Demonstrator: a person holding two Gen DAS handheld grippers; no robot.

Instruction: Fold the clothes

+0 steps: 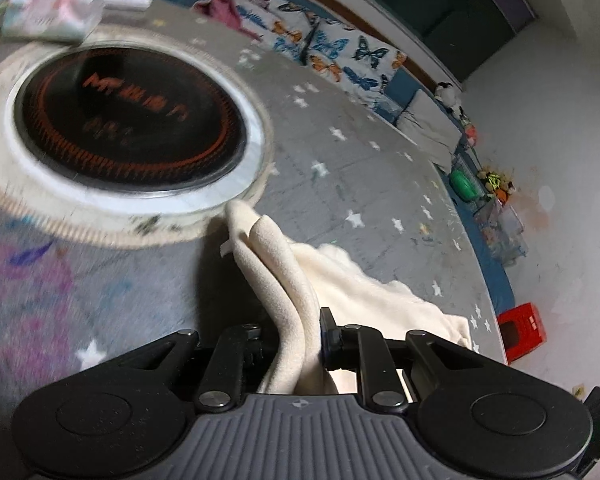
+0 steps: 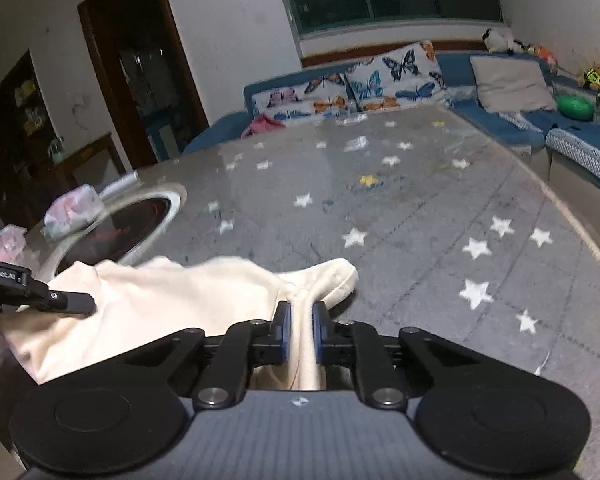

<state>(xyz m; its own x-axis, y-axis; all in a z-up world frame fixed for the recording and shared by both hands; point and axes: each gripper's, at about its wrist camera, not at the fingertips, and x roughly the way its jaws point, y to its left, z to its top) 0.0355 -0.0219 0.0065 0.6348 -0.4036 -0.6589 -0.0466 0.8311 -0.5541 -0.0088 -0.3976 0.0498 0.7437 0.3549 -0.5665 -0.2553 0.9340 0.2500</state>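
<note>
- Cream garment (image 2: 160,300) lay stretched along the table's (image 2: 420,208) near edge, beside the inset hob (image 1: 128,120).
- Right gripper (image 2: 300,320) pinched its end.
- Left gripper (image 1: 296,332) pinched the opposite end.

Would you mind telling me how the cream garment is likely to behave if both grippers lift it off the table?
The cream garment will probably sag between the grippers, since it bunches into soft folds where the right gripper pinches it. Its fleecy surface looks grippy rather than slippery.
</note>
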